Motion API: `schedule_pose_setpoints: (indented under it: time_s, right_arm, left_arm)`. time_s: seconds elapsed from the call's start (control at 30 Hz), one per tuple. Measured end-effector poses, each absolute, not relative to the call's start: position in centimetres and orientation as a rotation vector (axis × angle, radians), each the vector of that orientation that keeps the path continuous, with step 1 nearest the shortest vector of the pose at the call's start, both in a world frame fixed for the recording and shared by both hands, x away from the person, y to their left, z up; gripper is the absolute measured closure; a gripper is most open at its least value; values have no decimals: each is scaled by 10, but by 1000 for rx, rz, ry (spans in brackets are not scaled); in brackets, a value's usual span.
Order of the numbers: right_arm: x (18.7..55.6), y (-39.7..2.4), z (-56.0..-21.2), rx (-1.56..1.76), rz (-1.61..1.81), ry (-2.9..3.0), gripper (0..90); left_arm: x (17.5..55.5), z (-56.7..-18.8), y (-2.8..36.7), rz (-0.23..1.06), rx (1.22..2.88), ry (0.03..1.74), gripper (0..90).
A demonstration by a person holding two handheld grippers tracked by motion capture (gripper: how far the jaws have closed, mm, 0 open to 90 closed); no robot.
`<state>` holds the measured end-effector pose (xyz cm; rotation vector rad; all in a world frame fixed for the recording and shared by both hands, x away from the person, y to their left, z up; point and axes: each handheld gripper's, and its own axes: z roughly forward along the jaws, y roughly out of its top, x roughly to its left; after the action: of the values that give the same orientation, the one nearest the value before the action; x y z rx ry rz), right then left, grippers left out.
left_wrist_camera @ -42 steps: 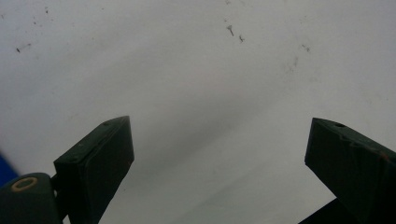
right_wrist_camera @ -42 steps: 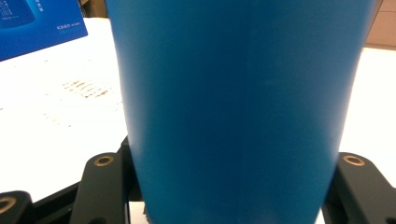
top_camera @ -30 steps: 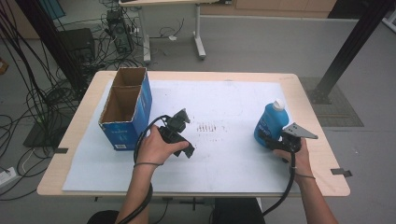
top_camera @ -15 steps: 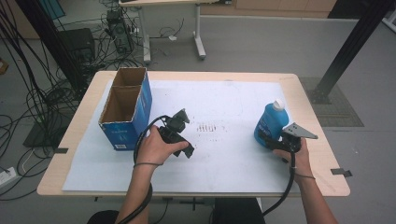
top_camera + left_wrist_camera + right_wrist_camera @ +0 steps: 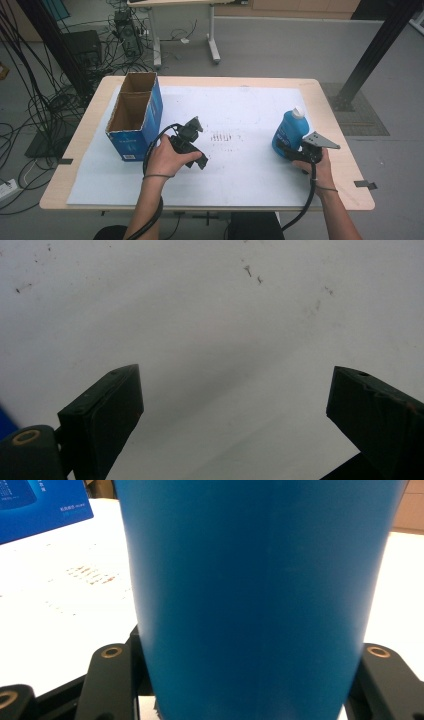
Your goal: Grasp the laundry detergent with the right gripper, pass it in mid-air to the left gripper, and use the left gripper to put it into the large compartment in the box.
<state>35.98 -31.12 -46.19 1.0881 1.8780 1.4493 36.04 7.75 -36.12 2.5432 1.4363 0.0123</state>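
High view: an open blue cardboard box with two compartments, nothing visible inside, stands beyond the left gripper. The blue bottle stands upright between the right gripper's fingers.

Left gripper view: fingers spread wide over the bare white sheet.

Right gripper view: the bottle wall sits between the jaws, pinched. Nothing has moved since the earlier frames.

blue bottle with white cap, blue box, black tongs.

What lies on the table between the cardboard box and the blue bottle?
In the high view, the left gripper and small dark marks on the white sheet lie between cardboard box and blue bottle.
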Motion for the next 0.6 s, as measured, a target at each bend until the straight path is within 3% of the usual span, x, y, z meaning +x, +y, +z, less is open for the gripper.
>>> schedule_pose_setpoints:
  time_s: [0.6]
  right_arm:
    - [360,-311,-463,1089,1456,1873,395]
  left_arm:
    - [360,-362,78,8,2545,1438,84]
